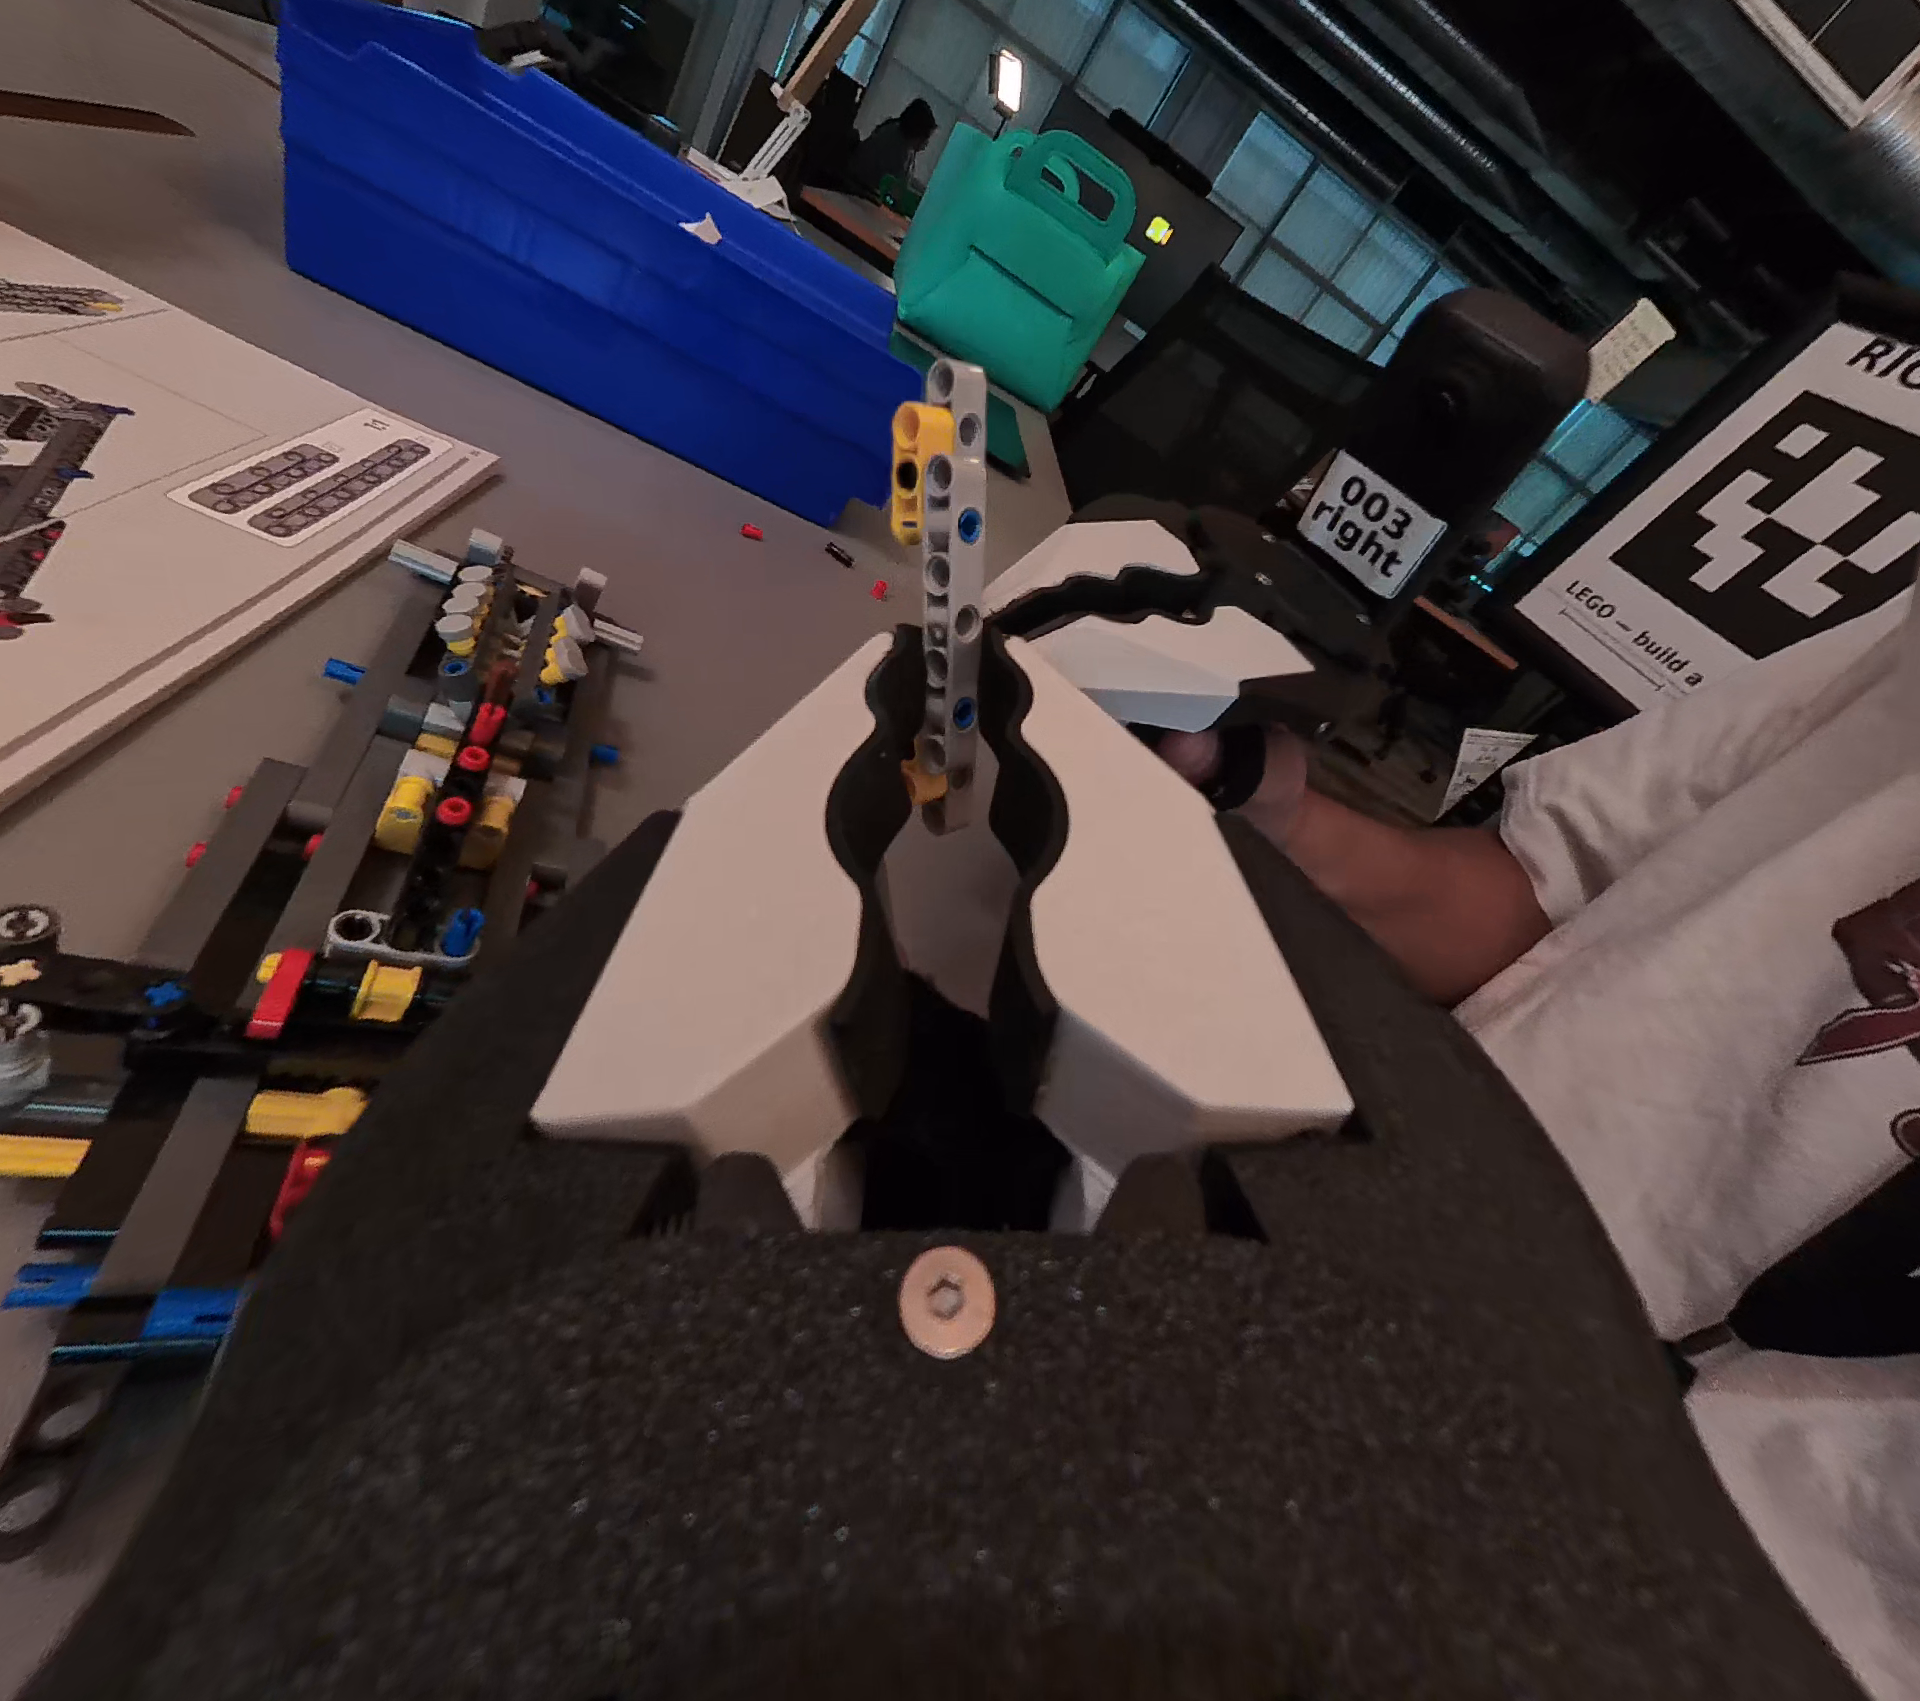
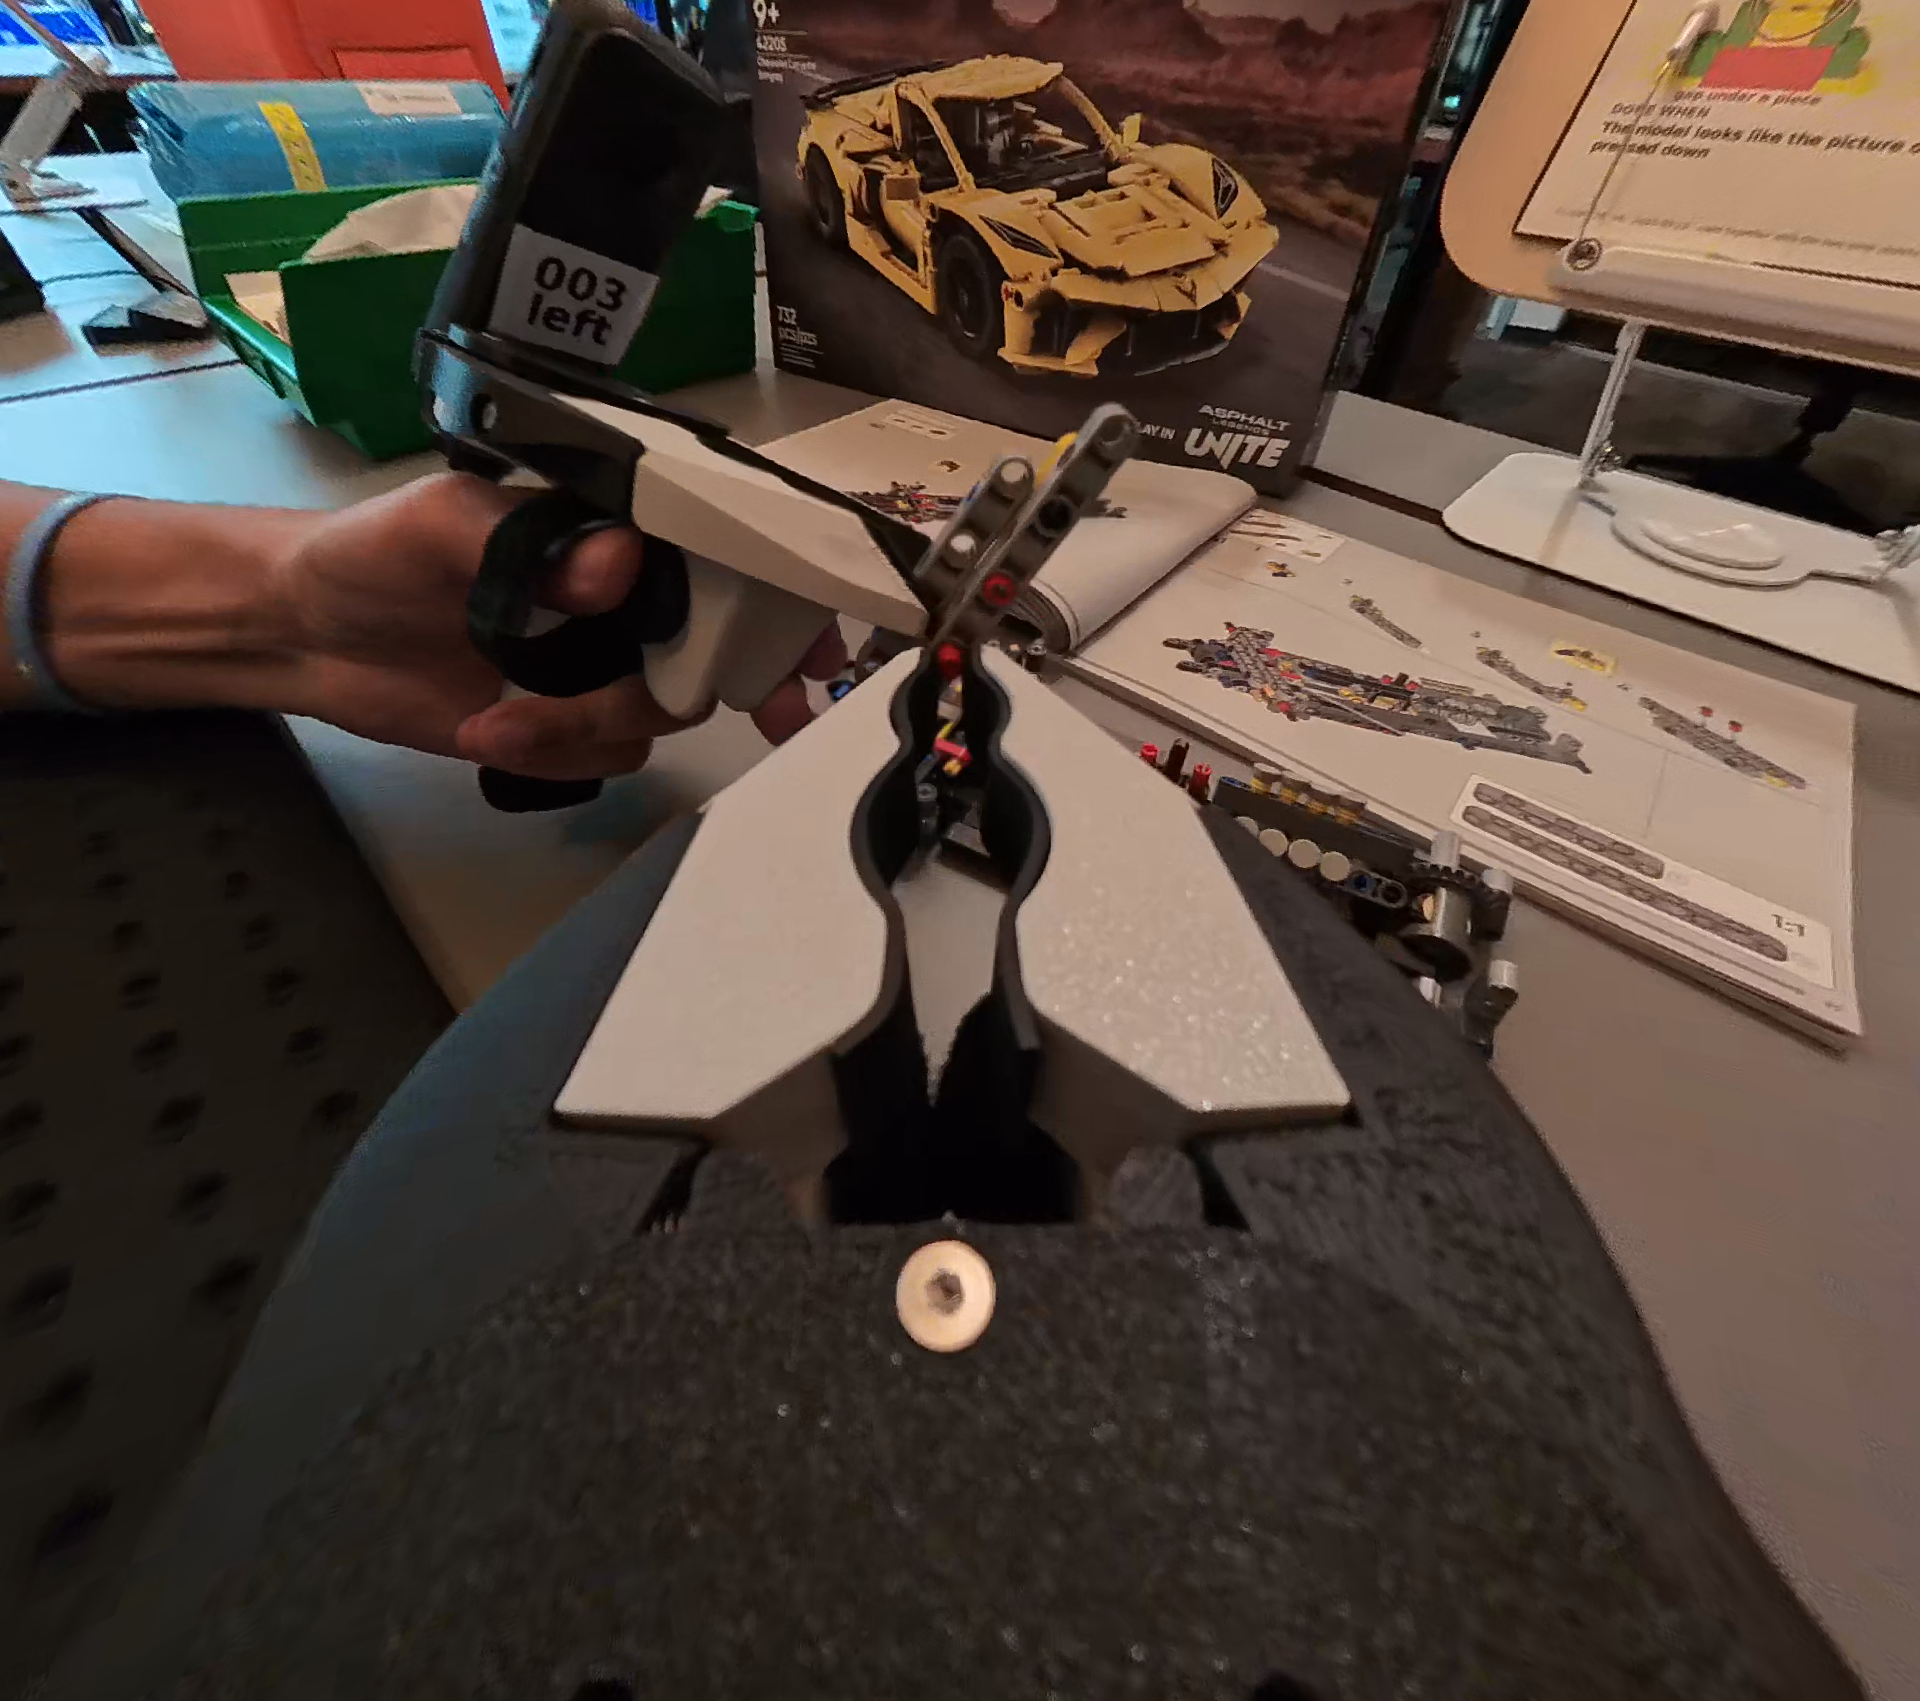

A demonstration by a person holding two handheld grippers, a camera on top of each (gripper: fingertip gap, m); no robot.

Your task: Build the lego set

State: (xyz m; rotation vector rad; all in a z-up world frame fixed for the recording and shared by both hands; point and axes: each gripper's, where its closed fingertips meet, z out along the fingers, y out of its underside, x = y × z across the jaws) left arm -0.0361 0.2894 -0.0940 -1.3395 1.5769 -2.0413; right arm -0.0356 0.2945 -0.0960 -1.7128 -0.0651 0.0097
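My left gripper (image 1: 940, 649) is shut on a grey holed beam (image 1: 954, 571) that carries a yellow connector (image 1: 920, 467) and blue pins, and holds it upright above the table. My right gripper (image 2: 951, 664) is shut, with a small red pin (image 2: 948, 657) at its tips, right against the beam (image 2: 1023, 508). Another red pin (image 2: 997, 589) sits in the beam. The right gripper (image 1: 1003, 612) touches the beam from the right in the left wrist view. The left gripper (image 2: 914, 581) comes in from the left in the right wrist view. A partly built dark chassis (image 1: 447, 778) lies on the table below.
An open instruction booklet (image 2: 1455, 716) lies beside the chassis (image 2: 1340, 830). The set's box (image 2: 1091, 124) stands behind it. A blue bin (image 1: 540, 249), a teal bag (image 1: 1018, 269), a green bin (image 2: 353, 321) and a sheet on a stand (image 2: 1714, 93) ring the table. Loose small pins (image 1: 878, 589) lie about. Only a small space, under 4 cm, lies between the two pairs of fingers.
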